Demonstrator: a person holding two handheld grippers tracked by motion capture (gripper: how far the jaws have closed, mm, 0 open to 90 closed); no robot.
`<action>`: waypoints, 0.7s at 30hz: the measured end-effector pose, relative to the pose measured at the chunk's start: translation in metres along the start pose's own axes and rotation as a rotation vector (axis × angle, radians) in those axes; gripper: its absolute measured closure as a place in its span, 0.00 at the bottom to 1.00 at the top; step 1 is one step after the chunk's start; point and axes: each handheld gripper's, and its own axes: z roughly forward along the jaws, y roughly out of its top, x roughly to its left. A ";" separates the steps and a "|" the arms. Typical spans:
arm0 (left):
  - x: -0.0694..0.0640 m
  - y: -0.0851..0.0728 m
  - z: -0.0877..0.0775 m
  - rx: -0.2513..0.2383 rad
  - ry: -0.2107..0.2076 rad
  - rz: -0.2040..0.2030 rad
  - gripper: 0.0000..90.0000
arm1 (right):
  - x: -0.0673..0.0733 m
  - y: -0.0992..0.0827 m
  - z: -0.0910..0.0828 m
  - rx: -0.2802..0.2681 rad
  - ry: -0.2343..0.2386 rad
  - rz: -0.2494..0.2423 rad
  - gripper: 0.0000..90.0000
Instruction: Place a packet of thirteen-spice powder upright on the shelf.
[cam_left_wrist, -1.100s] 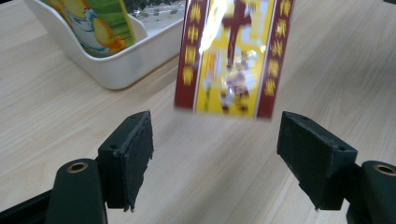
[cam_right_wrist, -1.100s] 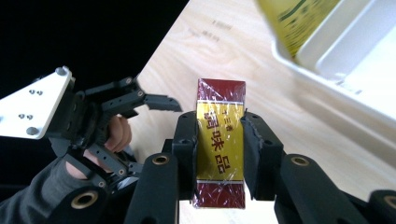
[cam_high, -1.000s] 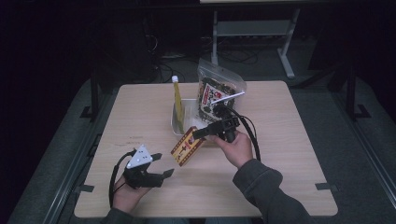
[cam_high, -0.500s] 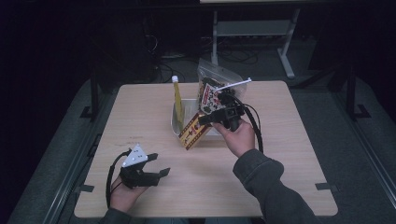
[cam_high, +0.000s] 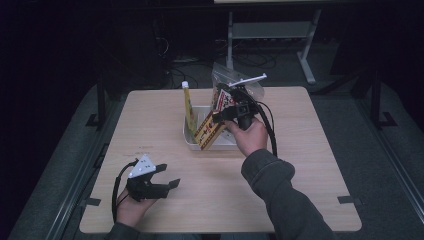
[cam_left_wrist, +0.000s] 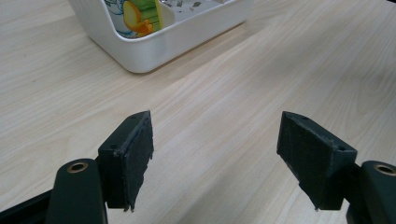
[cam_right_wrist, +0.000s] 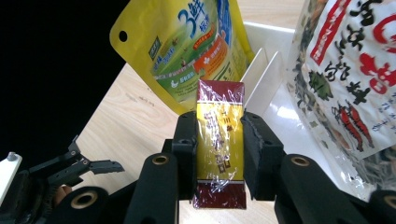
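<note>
Red-and-gold packet (cam_right_wrist: 219, 140) sits clamped in the right tool (cam_right_wrist: 218, 140) over the white tray (cam_high: 189, 139); left tool (cam_left_wrist: 215, 154) gapes wide, empty, above the near-left worktop (cam_left_wrist: 224, 102).

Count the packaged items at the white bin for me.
3: a yellow pouch standing in the white bin, a clear red-printed bag at its far side, and a red-gold box clamped in the right gripper. More may be hidden inside.

A tray (cam_high: 192, 141) sits mid-worktop (cam_high: 310, 165) toward twelve o'clock. Inside stand a pouch (cam_high: 188, 107) at nine and a bag (cam_high: 227, 97) at two. A packet (cam_high: 207, 131) leans between them.
</note>
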 end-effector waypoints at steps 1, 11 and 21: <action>0.000 0.000 0.000 0.000 0.000 0.000 0.29 | 0.000 0.000 0.000 0.002 -0.005 -0.002 0.76; 0.001 0.001 0.002 0.005 0.001 0.001 0.29 | 0.000 0.000 -0.003 -0.002 -0.032 -0.010 0.76; 0.003 0.000 0.001 0.003 -0.002 -0.003 0.29 | 0.000 0.015 0.000 -0.061 -0.086 0.031 0.76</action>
